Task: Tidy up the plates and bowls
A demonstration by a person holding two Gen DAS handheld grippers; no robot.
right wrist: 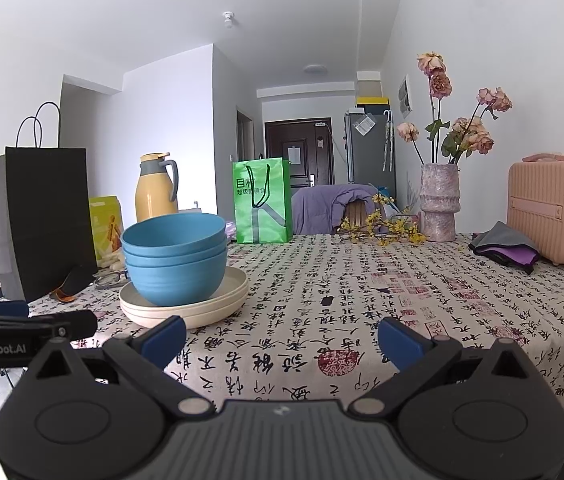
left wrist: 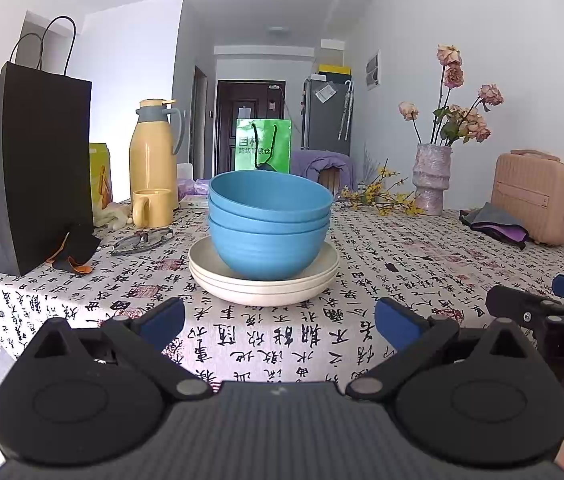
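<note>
So there's three blue bowls (left wrist: 269,224) nested together, sitting on a stack of cream plates (left wrist: 264,280), all on the surface (left wrist: 402,280) with the calligraphy-print cloth. The left gripper (left wrist: 280,322) is pointed straight at the stack from the near edge, jaws spread wide, nothing in them and not touching anything. The right gripper (right wrist: 281,340) is just beside it, off to the right of the stack, jaws also wide apart and holding nothing, aimed at bare cloth.

Behind the stack to the left: a black bag (left wrist: 38,160), yellow jug (left wrist: 153,148), yellow mug (left wrist: 153,208) and glasses (left wrist: 142,240). A green bag (right wrist: 263,200) sits at the far edge, plus a vase (right wrist: 439,200) of dried roses and a pink case (right wrist: 554,212) on the right.
</note>
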